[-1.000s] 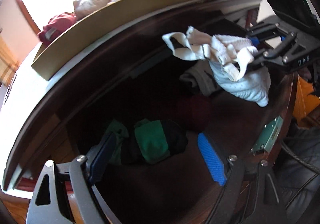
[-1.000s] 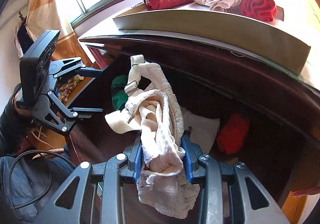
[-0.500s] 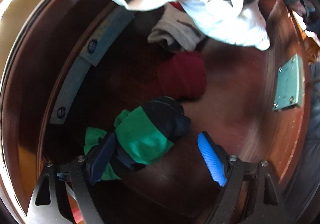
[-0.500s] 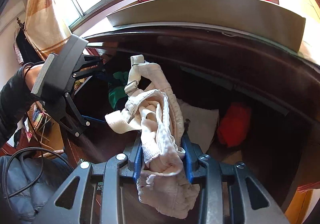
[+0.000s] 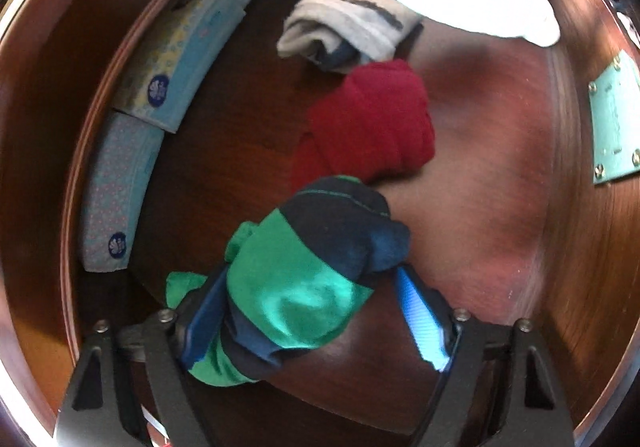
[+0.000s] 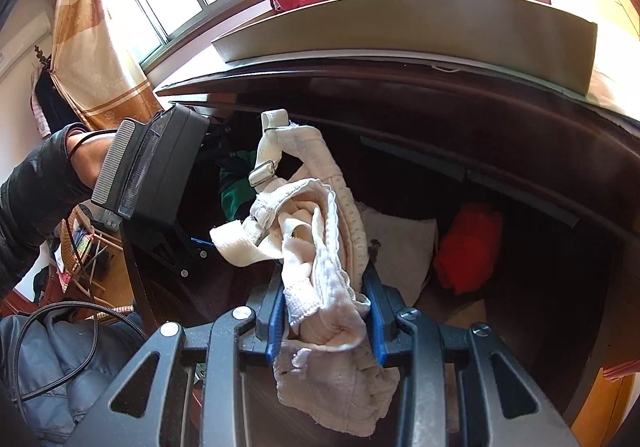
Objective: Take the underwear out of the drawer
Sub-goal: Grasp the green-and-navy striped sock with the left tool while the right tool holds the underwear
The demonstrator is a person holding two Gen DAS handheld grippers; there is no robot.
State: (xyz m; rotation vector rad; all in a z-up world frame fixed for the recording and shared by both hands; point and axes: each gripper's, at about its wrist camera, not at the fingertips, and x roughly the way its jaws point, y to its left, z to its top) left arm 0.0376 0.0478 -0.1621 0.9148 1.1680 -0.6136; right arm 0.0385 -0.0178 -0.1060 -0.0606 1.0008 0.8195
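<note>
In the drawer (image 5: 500,175), the striped garment (image 5: 304,279) lies nearest the camera, a rolled garment (image 5: 376,127) just behind it, a folded sock bundle (image 5: 344,31) farther back. Two flat packets (image 5: 160,87) line the left wall, end to end.

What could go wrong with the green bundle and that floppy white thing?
1. The left tongs have just been closing around the green and navy bundle, but the right-hand pad looks clear of it. The bundle sits off to one side, so it may slip out or unroll.
2. The right tongs pinch the cream bra only at its middle; its loose straps dangle over the drawer and might snag the left tongs.
</note>
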